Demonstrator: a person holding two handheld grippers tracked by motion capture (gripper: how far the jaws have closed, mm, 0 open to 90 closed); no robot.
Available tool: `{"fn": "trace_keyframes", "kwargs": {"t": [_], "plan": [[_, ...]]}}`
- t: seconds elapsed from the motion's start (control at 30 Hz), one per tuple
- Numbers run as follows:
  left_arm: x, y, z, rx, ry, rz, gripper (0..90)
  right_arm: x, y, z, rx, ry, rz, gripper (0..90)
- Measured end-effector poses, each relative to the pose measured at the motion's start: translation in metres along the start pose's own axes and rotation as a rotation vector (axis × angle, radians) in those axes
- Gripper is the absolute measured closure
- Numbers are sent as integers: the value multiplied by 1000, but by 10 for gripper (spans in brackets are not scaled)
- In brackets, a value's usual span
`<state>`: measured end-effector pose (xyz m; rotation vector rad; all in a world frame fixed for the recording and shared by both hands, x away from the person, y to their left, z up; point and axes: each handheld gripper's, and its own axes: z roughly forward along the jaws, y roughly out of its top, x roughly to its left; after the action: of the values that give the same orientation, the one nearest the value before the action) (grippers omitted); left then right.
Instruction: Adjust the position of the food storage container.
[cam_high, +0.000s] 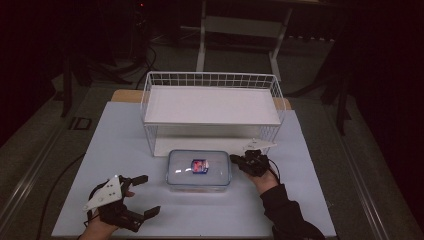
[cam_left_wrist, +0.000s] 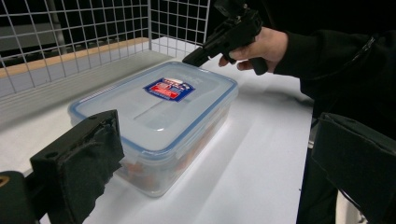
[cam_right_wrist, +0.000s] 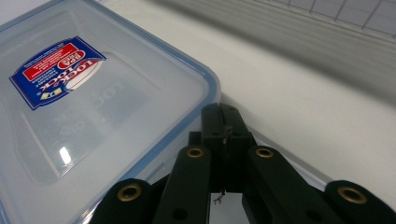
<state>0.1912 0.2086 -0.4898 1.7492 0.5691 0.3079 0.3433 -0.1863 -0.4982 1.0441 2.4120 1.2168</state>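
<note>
On the desk, pale blue top under dim light. Toward the far edge, a white wire rack with a flat shelf board across it and a second board low inside. Just in front of that rack, near the middle of the desk, a clear plastic food box with a blue-rimmed lid, lying flat and closed, red and blue label centred on the lid (reddish contents faintly visible through the side wall in the left gripper view). At the box's right far corner, the right tongs, jaws clenched together on nothing, tips close against the lid's rim at the side latch; contact or a hair apart, cannot tell. Behind them, a hand in a dark sleeve, grey three-cornered plate on top. To the near left of the box, well apart from it, the left tongs, jaws released and spread wide, both pads bare, aimed toward the box. From their own camera, the box framed between the two black pads.
</note>
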Motion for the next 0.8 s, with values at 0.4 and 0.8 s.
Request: {"fn": "trace_keyframes", "kwargs": {"t": [0.4,0.8], "plan": [[1,-1,1,4,7,-10,11,3,-1,3,-19,-17,-23,900],[11,9,8,98,58,-64,11,17,-12,-52,-167,19,13,304]]}}
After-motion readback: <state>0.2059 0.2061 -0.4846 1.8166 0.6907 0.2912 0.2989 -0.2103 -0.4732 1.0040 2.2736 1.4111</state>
